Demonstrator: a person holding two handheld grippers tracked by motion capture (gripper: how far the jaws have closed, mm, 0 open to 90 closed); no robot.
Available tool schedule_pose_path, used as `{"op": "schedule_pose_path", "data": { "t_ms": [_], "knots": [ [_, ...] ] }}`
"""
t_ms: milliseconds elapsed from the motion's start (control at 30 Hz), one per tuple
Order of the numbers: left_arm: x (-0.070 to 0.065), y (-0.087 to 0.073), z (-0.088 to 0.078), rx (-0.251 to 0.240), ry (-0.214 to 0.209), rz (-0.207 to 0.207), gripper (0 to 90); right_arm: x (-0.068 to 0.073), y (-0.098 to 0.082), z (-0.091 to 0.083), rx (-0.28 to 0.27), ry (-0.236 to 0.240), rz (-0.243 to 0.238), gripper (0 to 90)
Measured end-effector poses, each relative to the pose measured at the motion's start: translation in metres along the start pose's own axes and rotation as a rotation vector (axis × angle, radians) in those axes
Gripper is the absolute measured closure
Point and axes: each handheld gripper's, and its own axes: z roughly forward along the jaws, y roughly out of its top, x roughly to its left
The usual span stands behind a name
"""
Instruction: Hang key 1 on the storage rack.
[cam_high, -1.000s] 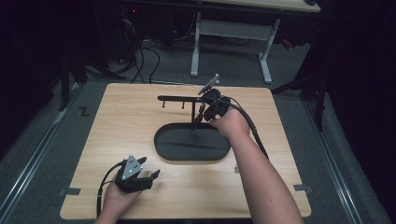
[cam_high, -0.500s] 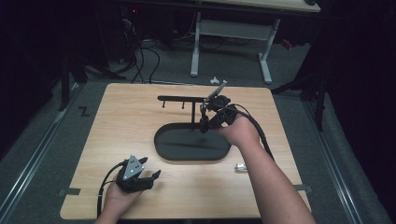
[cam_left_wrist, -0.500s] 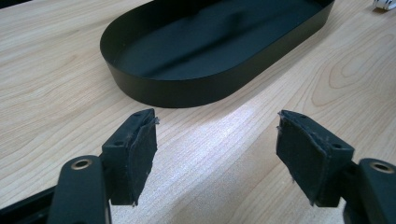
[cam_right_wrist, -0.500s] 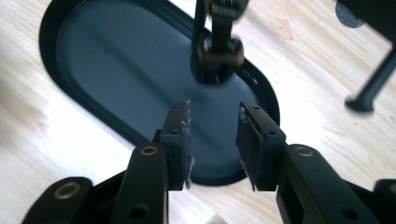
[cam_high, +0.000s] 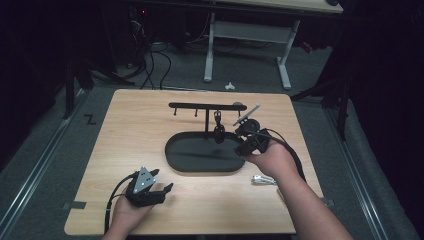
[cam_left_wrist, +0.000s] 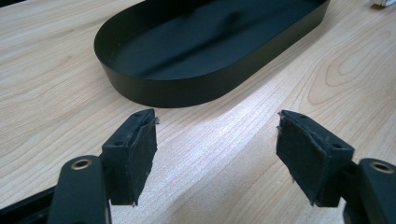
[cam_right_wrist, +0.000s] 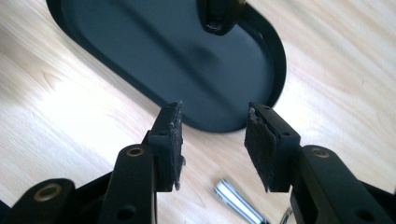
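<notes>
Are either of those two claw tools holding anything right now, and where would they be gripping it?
Nothing is held. The right gripper has just been opening, jaws empty above the black oval tray. The left gripper stands open over bare table.

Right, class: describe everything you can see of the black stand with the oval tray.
The stand looks like matt black metal: a shallow oval tray with a low upright wall, a thin post rising from its far side, and a crossbar with small hooks. It stands upright mid-table. One dark item hangs from a hook over the tray. Neither gripper touches it.
</notes>
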Motion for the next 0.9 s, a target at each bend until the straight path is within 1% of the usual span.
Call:
{"op": "schedule_pose_path", "data": {
  "t_ms": [200,267,300,367,400,467,633,767,900],
  "knots": [
    [-0.001,0.000,0.001,0.002,0.000,0.003,29.5,-0.010,-0.027,0.007,0.016,0.002,0.028,56.1],
    [-0.001,0.000,0.001,0.006,-0.001,0.005,29.4,-0.015,-0.037,0.012,0.032,0.006,0.046,57.5],
    [-0.001,0.000,0.001,0.005,0.000,0.005,29.5,-0.017,-0.041,0.015,0.048,0.011,0.054,58.4],
    [-0.001,-0.001,0.002,0.005,0.001,0.005,29.4,-0.021,-0.051,0.019,0.069,0.008,0.061,58.2],
    [-0.001,-0.001,0.002,0.006,0.001,0.005,29.5,-0.023,-0.056,0.022,0.070,0.008,0.062,58.1],
    [-0.002,-0.001,0.002,0.006,0.000,0.004,29.5,-0.028,-0.065,0.027,0.081,0.015,0.088,58.0],
    [-0.002,-0.001,0.002,0.012,0.000,0.010,29.4,-0.039,-0.086,0.036,0.103,0.007,0.120,58.0],
    [-0.002,-0.001,0.003,0.011,-0.001,0.010,29.5,-0.050,-0.102,0.043,0.125,0.007,0.167,59.5],
    [-0.002,-0.001,0.003,0.014,-0.001,0.012,29.5,-0.060,-0.115,0.050,0.143,-0.005,0.189,60.0]
  ]
}}
